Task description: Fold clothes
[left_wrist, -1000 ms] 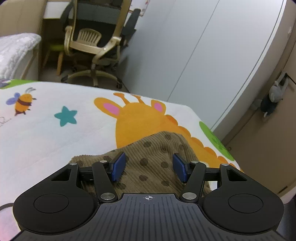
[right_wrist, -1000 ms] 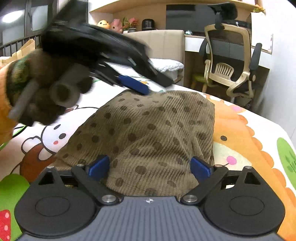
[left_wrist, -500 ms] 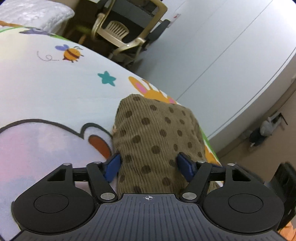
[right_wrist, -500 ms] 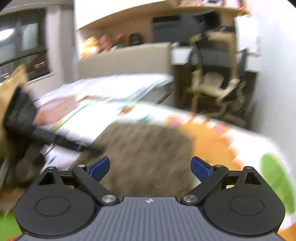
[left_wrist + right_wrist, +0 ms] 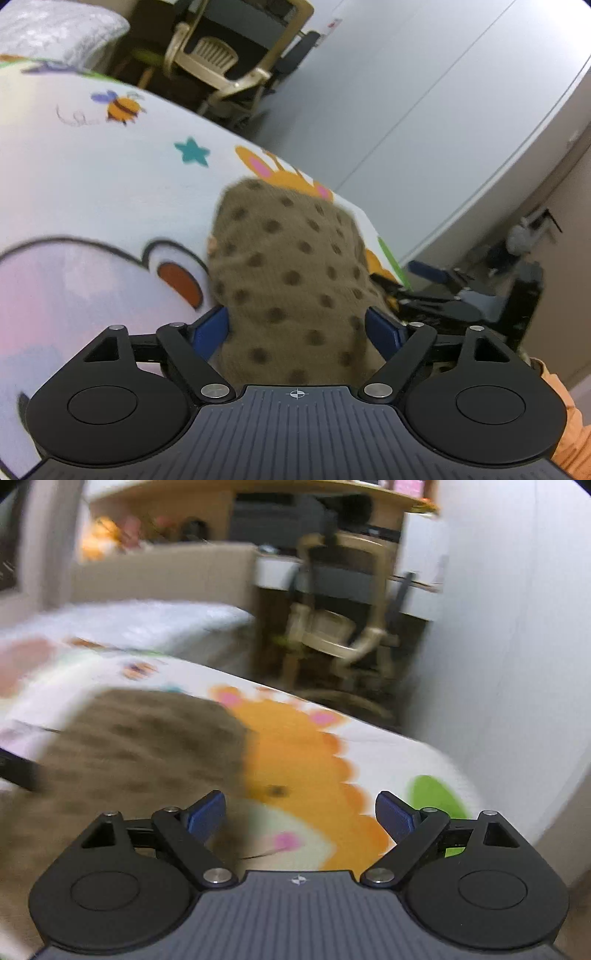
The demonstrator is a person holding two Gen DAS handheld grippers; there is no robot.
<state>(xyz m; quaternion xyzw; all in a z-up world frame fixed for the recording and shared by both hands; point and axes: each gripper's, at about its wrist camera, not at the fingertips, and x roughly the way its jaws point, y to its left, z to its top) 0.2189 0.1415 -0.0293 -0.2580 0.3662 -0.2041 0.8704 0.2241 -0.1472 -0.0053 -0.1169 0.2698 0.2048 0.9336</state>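
Observation:
A folded brown corduroy garment with dark dots (image 5: 291, 273) lies on a bed sheet printed with cartoon animals (image 5: 92, 177). My left gripper (image 5: 299, 330) is open, its blue pads on either side of the garment's near end. My right gripper (image 5: 300, 812) is open and empty, over the sheet's orange giraffe print just right of the garment (image 5: 140, 746). The right wrist view is motion-blurred. The right gripper also shows in the left wrist view (image 5: 439, 291) at the garment's right edge.
A beige office chair (image 5: 340, 627) and a desk (image 5: 280, 568) stand beyond the bed. A white wall (image 5: 424, 92) runs along the bed's right side. A grey blanket (image 5: 55, 33) lies at the far left. An orange sleeve (image 5: 569, 424) shows at the lower right.
The right gripper has swung to the right, off the garment and over the giraffe print. The left gripper's view has shifted slightly, and its jaws still straddle the garment's near end.

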